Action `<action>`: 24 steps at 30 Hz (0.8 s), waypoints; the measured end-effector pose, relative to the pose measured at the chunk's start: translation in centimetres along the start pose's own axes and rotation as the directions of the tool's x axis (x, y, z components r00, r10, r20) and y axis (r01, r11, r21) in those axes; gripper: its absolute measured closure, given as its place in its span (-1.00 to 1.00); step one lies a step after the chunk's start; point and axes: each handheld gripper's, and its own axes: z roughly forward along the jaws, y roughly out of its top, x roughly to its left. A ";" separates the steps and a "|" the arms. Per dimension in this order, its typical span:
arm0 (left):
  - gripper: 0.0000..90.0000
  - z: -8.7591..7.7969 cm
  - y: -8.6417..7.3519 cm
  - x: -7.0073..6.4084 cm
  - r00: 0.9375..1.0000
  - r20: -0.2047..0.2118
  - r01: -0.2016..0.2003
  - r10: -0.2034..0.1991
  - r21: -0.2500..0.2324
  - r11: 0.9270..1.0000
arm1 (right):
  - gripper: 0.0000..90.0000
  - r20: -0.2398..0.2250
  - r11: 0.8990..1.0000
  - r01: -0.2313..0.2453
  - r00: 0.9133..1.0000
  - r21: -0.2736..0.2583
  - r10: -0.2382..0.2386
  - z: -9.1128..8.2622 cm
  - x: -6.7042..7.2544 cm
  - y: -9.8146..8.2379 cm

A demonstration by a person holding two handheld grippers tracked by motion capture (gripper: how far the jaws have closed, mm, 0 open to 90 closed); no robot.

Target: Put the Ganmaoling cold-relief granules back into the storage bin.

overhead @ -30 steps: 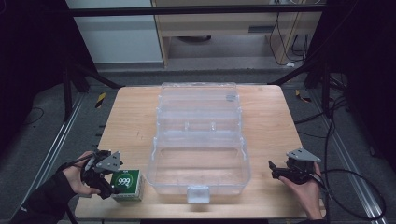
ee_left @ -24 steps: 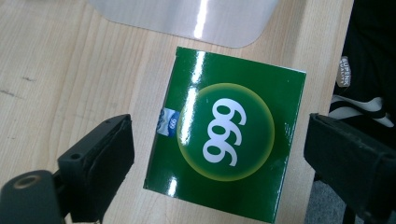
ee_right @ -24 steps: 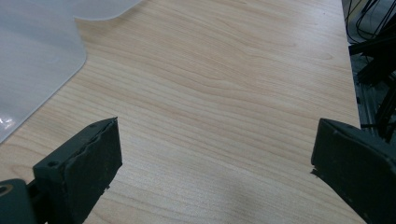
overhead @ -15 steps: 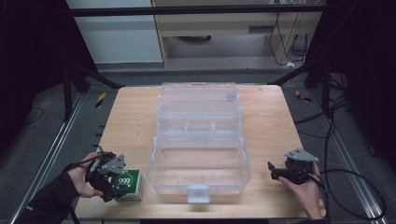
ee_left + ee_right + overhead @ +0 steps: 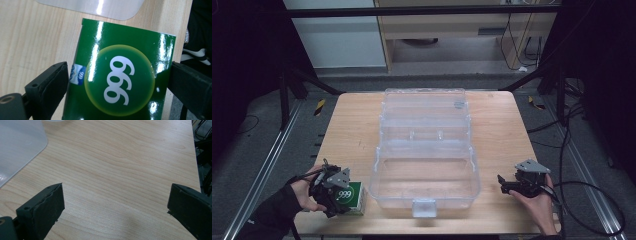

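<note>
Now the left gripper (image 5: 117,80) has closed in around the green box (image 5: 120,75)

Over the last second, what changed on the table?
The left claw moved in over the green box at the table's near left; its jaws now straddle the box's two sides, though whether they press it is unclear. The box itself hasn't visibly shifted. The right claw stayed open above bare wood, and the clear plastic case stayed open in the middle.
</note>
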 end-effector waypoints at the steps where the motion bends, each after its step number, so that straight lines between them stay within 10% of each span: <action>1: -0.89 0.2 0.0 0.0 1.000 0.002 0.000 0.000 0.002 1.000 | -0.97 0.000 1.000 0.001 1.000 0.001 -0.001 0.0 0.0 0.0; 24: -0.71 0.9 0.0 0.3 0.999 0.028 -0.017 0.016 0.021 1.000 | -0.97 -0.012 1.000 0.010 1.000 0.013 -0.010 0.2 0.1 -0.1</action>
